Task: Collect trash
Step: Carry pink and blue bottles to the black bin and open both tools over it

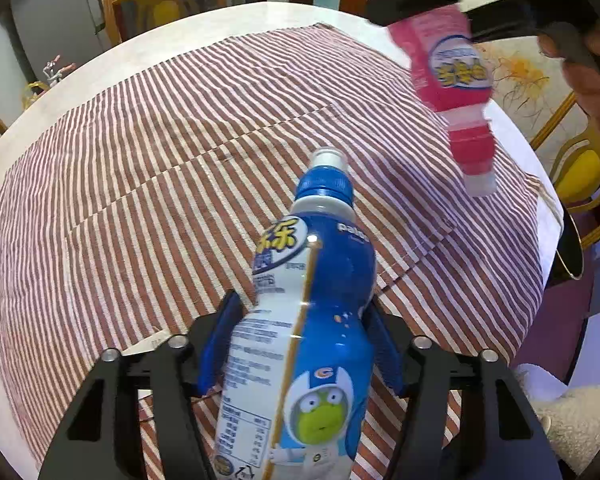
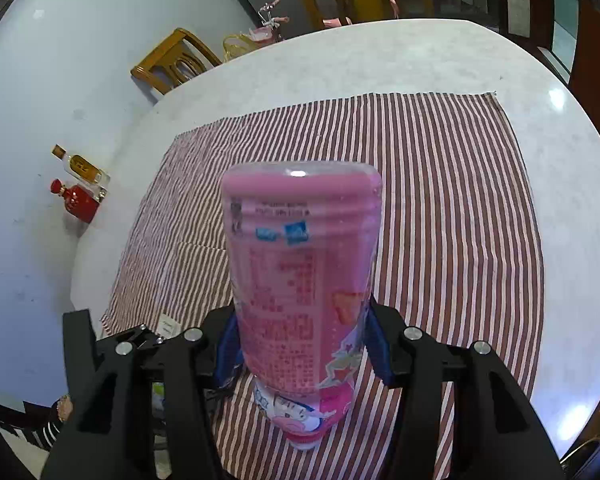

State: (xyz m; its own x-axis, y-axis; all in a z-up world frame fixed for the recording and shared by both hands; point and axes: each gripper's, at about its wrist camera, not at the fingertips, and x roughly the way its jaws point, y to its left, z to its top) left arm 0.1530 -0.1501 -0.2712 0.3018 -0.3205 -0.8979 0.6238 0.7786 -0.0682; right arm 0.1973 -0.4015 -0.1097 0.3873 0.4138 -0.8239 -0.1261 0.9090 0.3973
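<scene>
Above the striped cloth [image 1: 180,184] on the desk [image 2: 420,52], 2 bottles are held in the air. The left tool [image 1: 300,340] is clamped on the blue bottle [image 1: 312,320], cap pointing forward. The right tool [image 2: 300,344] grips the pink bottle [image 2: 300,264], base pointing forward, cap nearest the camera.
</scene>
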